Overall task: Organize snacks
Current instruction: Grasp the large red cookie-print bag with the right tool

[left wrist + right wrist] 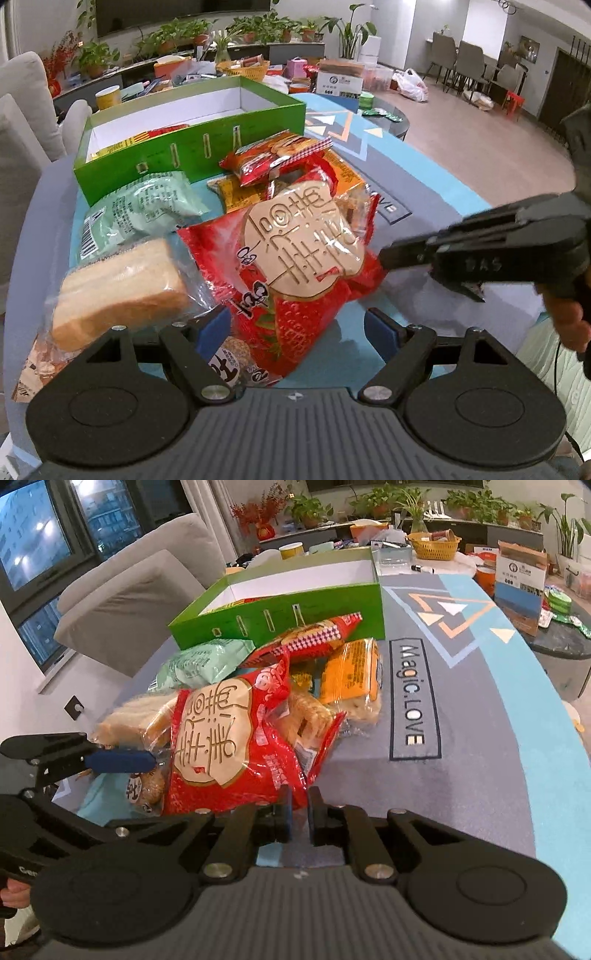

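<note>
A pile of snacks lies on the table in front of a green box [192, 147] [280, 613] that holds a few packets. On top lies a large red bag with a beige label [295, 254] [229, 749]. My right gripper [299, 805] is shut on the near edge of this red bag; it also shows in the left wrist view [391, 254]. My left gripper [299, 328] is open, its jaws on either side of the bag's near end. One of its fingers [118, 760] shows in the right wrist view. A wrapped bread loaf [118, 291], a pale green bag [147, 210] and an orange packet [351, 672] lie around.
A smaller red packet [273, 155] leans by the box. The table has a grey and blue mat [461, 701]. A grey sofa [129, 587] stands left, a cluttered side table with a yellow basket [434, 546] and plants behind.
</note>
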